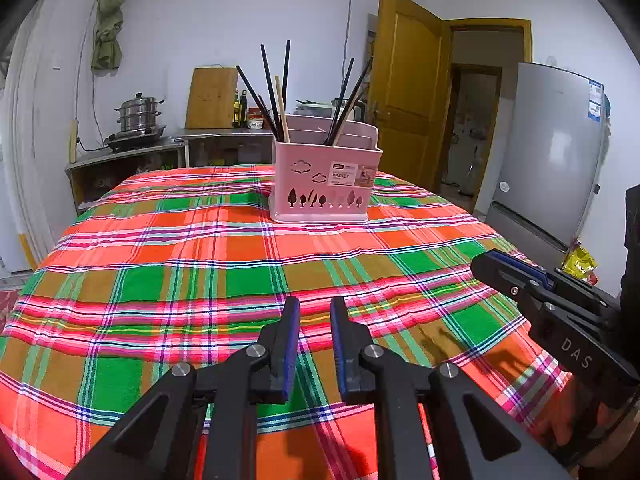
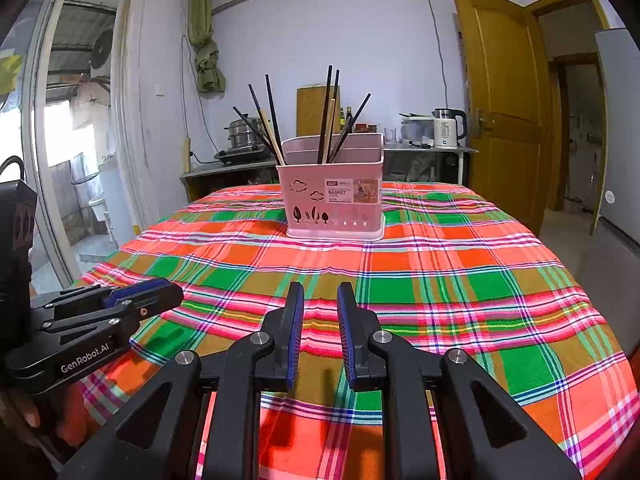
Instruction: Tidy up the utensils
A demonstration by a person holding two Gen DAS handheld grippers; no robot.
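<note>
A pink utensil basket (image 1: pixel 322 184) stands upright at the far middle of the table, also in the right wrist view (image 2: pixel 334 204). Several black and wooden chopsticks (image 1: pixel 280 96) stand in its compartments, seen too in the right wrist view (image 2: pixel 328 116). My left gripper (image 1: pixel 315 304) is open and empty, low over the near part of the plaid tablecloth (image 1: pixel 200 280). My right gripper (image 2: pixel 320 292) is open and empty beside it; it shows at the right edge of the left wrist view (image 1: pixel 492 264). The left gripper shows at the left of the right wrist view (image 2: pixel 168 292).
A counter behind the table holds a steamer pot (image 1: pixel 138 114), a cutting board (image 1: pixel 212 98) and a kettle (image 2: pixel 448 128). A fridge (image 1: pixel 548 152) stands right of the table, next to a yellow door (image 1: pixel 408 88). A doorway (image 2: pixel 76 140) opens at the left.
</note>
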